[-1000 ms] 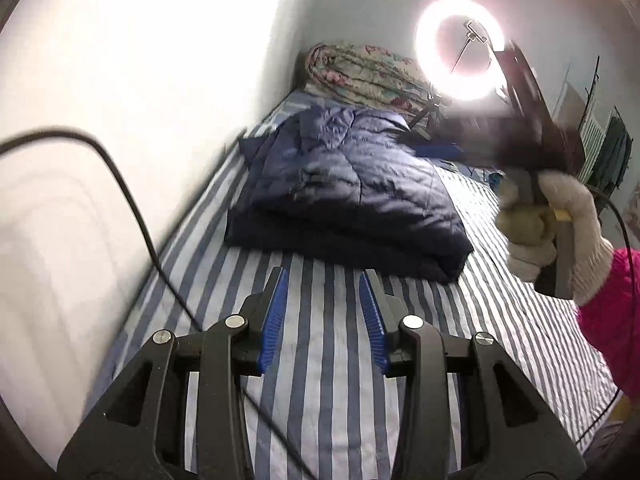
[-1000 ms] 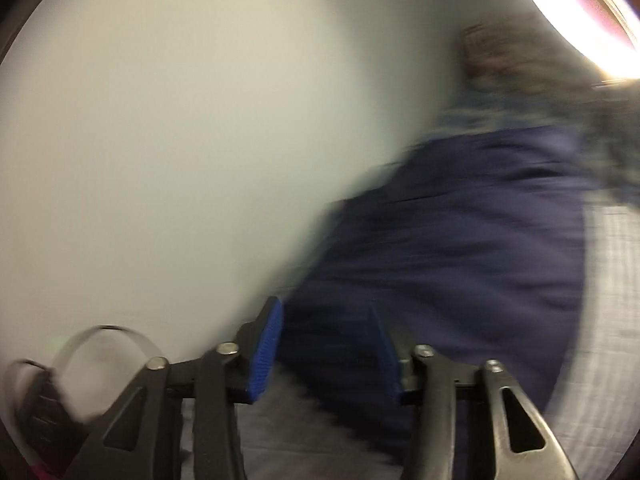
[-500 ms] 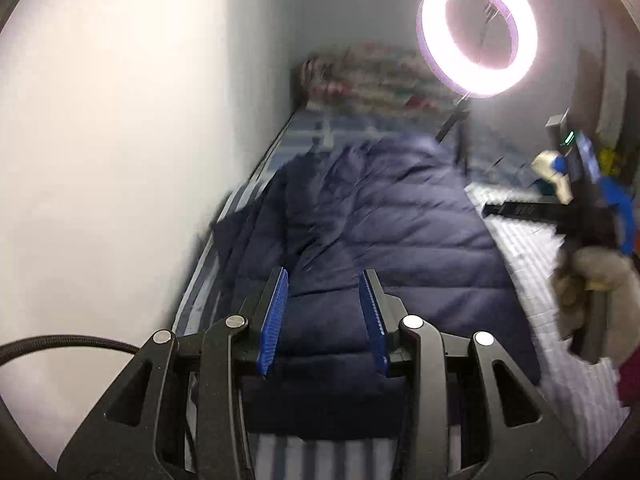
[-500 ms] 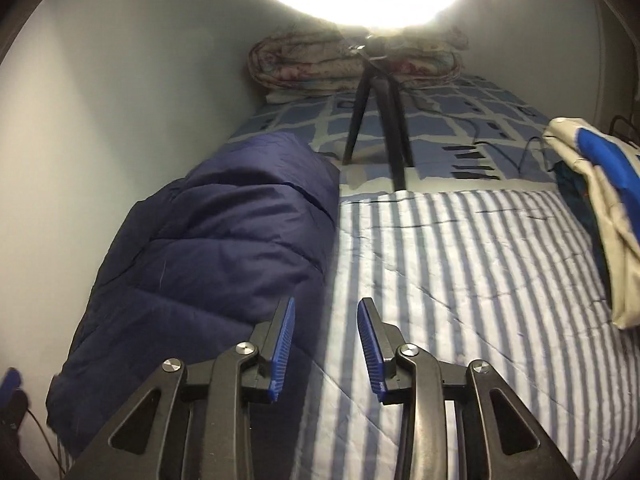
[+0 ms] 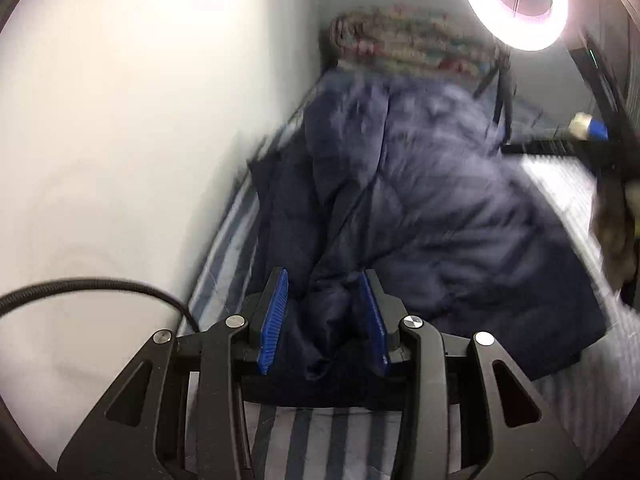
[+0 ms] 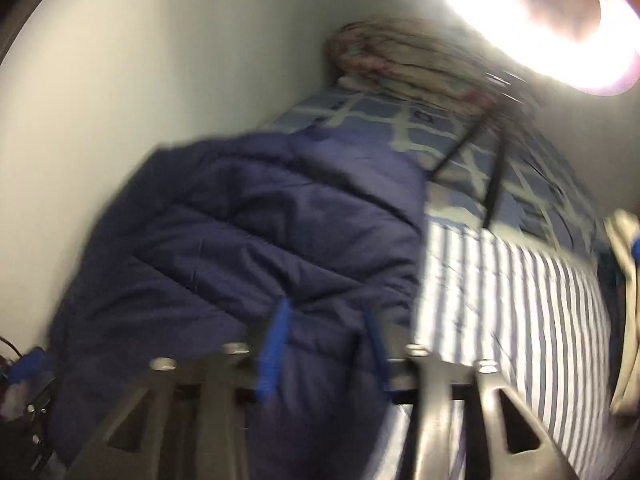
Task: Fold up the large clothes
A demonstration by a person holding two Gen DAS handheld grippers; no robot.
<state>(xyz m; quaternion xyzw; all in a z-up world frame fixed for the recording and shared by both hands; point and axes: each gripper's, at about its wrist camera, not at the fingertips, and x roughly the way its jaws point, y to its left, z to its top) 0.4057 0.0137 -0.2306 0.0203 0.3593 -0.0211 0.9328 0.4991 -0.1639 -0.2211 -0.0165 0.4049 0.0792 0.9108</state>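
Observation:
A large navy quilted jacket (image 5: 432, 216) lies bunched along the wall side of a bed with a blue-and-white striped sheet (image 5: 320, 436). My left gripper (image 5: 324, 312) is open, its blue pads on either side of a raised fold at the jacket's near edge. In the right wrist view, which is blurred, the jacket (image 6: 256, 240) fills the left half. My right gripper (image 6: 326, 344) is open over the jacket's near right edge, beside the striped sheet (image 6: 512, 304).
A white wall (image 5: 140, 120) runs close along the left. A lit ring light (image 5: 516, 0) on a black tripod (image 6: 494, 184) stands on the bed behind the jacket. A folded floral quilt (image 5: 408, 44) lies at the bed's head. Other clothing (image 6: 624, 280) lies far right.
Both grippers have moved forward and down onto the jacket. The left one now straddles a fold at its near edge. The right one has swung left over the jacket.

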